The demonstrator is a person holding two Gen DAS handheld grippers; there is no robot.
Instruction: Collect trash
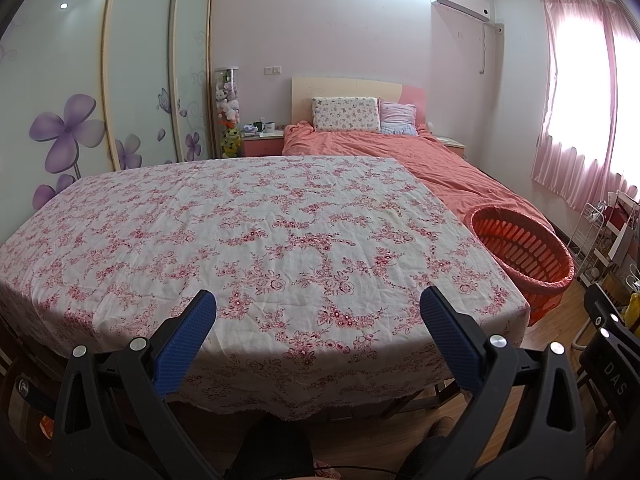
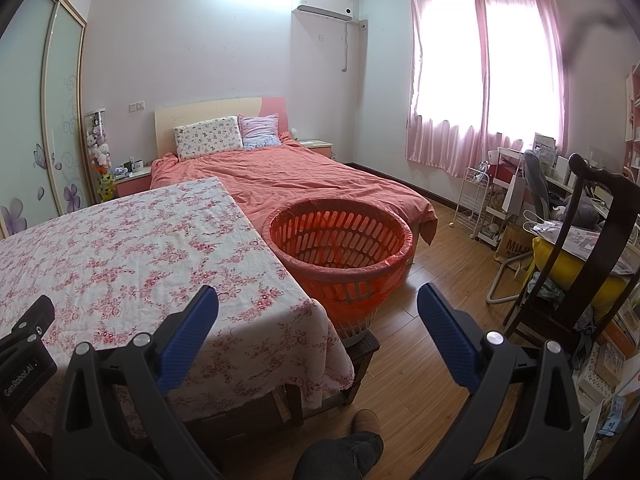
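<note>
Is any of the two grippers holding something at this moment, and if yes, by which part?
Nothing is held. The left gripper is open over the floral tablecloth, and the right gripper is open in front of the orange basket.

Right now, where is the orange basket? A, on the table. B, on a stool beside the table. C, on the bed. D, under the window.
B: the basket sits on a dark stool at the table's right edge, in front of the bed.

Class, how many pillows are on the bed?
2: a floral pillow against the headboard, and a pink striped pillow touching its right side. Others may be hidden.
</note>
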